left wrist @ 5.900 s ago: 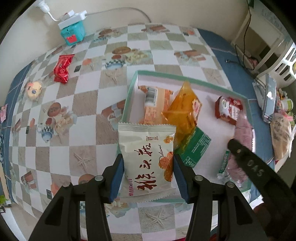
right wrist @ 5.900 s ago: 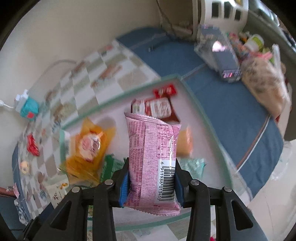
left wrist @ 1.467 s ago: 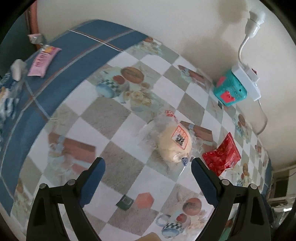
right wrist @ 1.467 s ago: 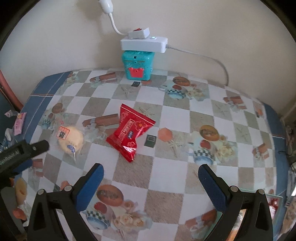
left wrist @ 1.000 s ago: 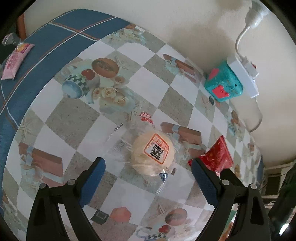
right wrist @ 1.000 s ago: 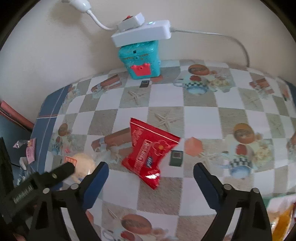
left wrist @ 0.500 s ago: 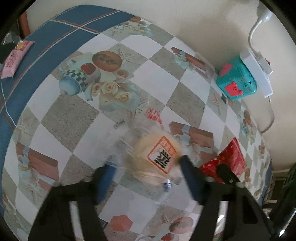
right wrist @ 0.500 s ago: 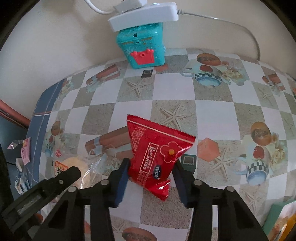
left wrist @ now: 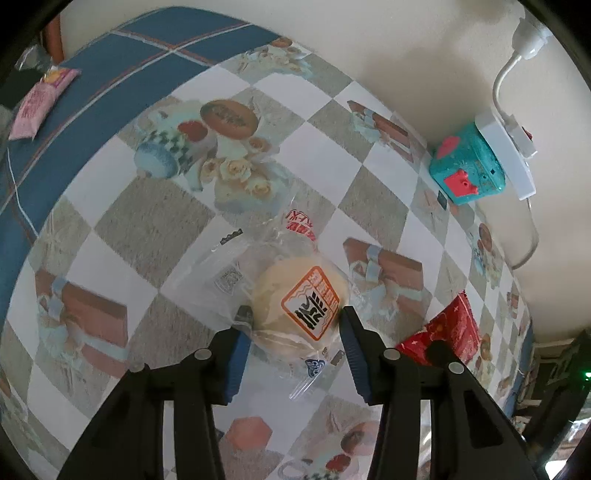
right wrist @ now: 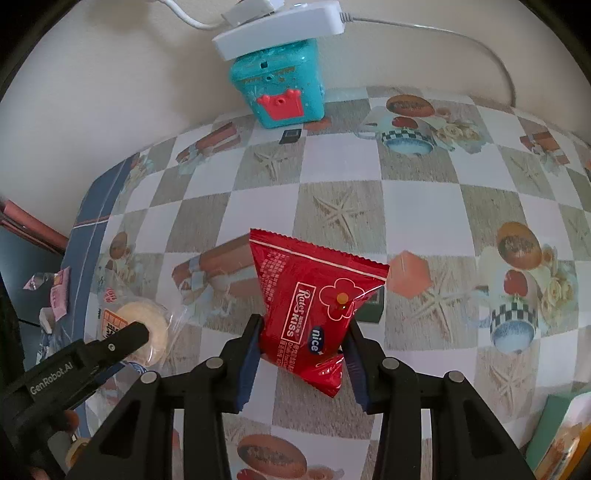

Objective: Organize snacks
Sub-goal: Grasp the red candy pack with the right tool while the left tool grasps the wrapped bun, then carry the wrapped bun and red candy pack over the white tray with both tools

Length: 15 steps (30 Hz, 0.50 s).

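Observation:
A round pale bun in a clear wrapper (left wrist: 299,299) lies on the checked tablecloth. My left gripper (left wrist: 293,325) points down at it with its jaws closing, and the blue pads press the bun's two sides. A red snack packet (right wrist: 314,288) lies just to the right of the bun, and my right gripper (right wrist: 304,332) is shut on its lower half. In the right wrist view the bun (right wrist: 147,325) shows at the left with one black finger (right wrist: 122,343) of the left gripper over it. The red packet (left wrist: 443,328) also shows at the right of the left wrist view.
A teal box with a red crown (right wrist: 277,85) stands against the wall with a white power strip (right wrist: 280,29) on top. A pink sachet (left wrist: 37,103) lies on the blue border at far left. The green-rimmed snack tray's corner (right wrist: 550,417) shows at bottom right.
Both grippers' jaws stood wide apart a second ago and have closed in: the left onto the bun, the right onto the red packet. Neither hand has moved much.

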Each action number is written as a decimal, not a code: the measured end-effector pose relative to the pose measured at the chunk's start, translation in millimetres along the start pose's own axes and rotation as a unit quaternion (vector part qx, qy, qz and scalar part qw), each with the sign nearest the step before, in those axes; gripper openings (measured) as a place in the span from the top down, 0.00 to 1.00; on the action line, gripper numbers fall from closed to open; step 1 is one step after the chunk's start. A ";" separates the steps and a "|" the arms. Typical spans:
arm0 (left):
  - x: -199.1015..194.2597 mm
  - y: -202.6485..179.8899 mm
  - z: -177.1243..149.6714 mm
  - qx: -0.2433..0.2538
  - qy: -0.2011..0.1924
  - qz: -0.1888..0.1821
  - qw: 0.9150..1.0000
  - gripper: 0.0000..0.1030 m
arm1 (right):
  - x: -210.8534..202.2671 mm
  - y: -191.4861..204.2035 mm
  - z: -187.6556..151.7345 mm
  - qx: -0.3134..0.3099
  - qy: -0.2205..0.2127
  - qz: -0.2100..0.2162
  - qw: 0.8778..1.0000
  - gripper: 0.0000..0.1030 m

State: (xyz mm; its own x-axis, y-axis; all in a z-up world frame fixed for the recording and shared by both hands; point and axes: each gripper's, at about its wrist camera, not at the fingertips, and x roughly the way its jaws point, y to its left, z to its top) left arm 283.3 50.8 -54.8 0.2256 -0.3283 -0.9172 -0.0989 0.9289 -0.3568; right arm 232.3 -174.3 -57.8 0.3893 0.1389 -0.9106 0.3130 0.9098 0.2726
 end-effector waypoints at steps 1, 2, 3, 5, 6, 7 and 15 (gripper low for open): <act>0.2 1.1 -2.4 -0.001 0.004 -0.001 1.000 0.52 | -0.5 -0.3 -1.5 -0.001 0.002 0.000 1.000 0.56; -0.4 2.4 -6.0 0.000 0.007 0.000 1.000 0.52 | -1.6 -0.4 -4.1 -0.003 0.004 0.001 1.000 0.56; 0.4 1.5 -7.9 0.001 0.008 0.001 1.000 0.52 | -2.1 -0.2 -6.0 -0.005 0.005 0.001 1.000 0.56; -0.7 1.3 -12.9 0.005 0.012 0.006 1.000 0.52 | -3.4 0.2 -10.9 -0.011 0.007 -0.001 1.000 0.56; -1.5 2.0 -15.7 0.005 0.014 0.007 1.000 0.52 | -4.2 -0.1 -13.3 -0.012 0.008 -0.001 1.000 0.56; -2.3 2.9 -18.8 0.005 0.016 0.006 1.000 0.52 | -4.9 -0.7 -15.3 -0.013 0.009 0.000 1.000 0.56; -11.0 15.3 -48.7 0.010 0.029 -0.007 1.000 0.52 | -17.7 -8.7 -45.7 -0.020 0.010 0.006 1.000 0.57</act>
State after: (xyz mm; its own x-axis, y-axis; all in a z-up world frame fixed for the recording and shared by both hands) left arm 232.1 60.4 -58.8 0.1709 -0.3500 -0.9210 -0.0763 0.9273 -0.3665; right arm 183.1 -166.7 -58.2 0.3760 0.1575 -0.9131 0.2727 0.9230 0.2715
